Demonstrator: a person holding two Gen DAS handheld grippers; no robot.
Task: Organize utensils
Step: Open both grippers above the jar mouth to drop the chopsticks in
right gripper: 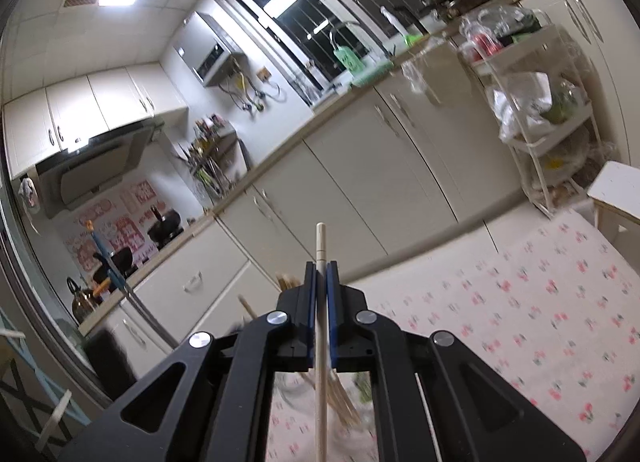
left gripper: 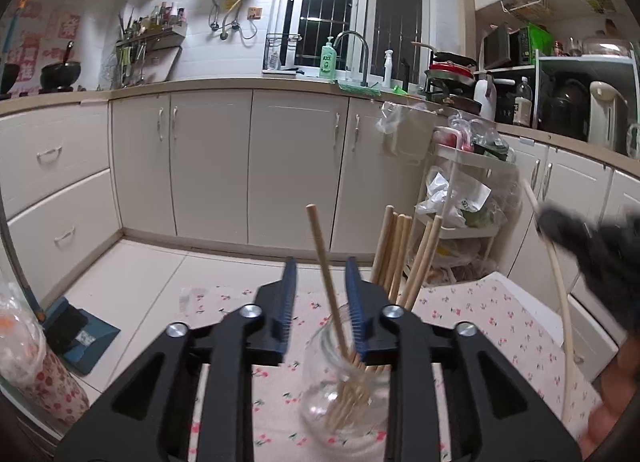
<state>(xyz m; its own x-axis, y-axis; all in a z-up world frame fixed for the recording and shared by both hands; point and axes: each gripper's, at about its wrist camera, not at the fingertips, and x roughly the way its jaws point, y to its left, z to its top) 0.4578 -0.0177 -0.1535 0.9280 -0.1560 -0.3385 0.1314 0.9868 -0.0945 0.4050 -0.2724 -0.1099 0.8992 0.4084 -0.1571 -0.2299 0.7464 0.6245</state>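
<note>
Left tool point(left gripper: 320, 282) released around a chopstick in the jar; right tool point(right gripper: 321, 282) clenched on another.

The left tool's jaws stand apart, and a wooden chopstick point(left gripper: 326, 262) leans between them without touching either pad, its lower end inside a clear glass jar point(left gripper: 320, 394) on the cherry-print tabletop point(left gripper: 500, 326). More chopsticks point(left gripper: 396, 250) stand in the same jar, fanning to the right behind the right jaw. The right tool grips one pale chopstick point(right gripper: 321, 246) lengthwise between its blue pads point(right gripper: 310, 302), the tip poking out ahead; below it the bunched chopsticks are blurred. Kitchen cabinets point(left gripper: 208, 165) lie well beyond.
</note>
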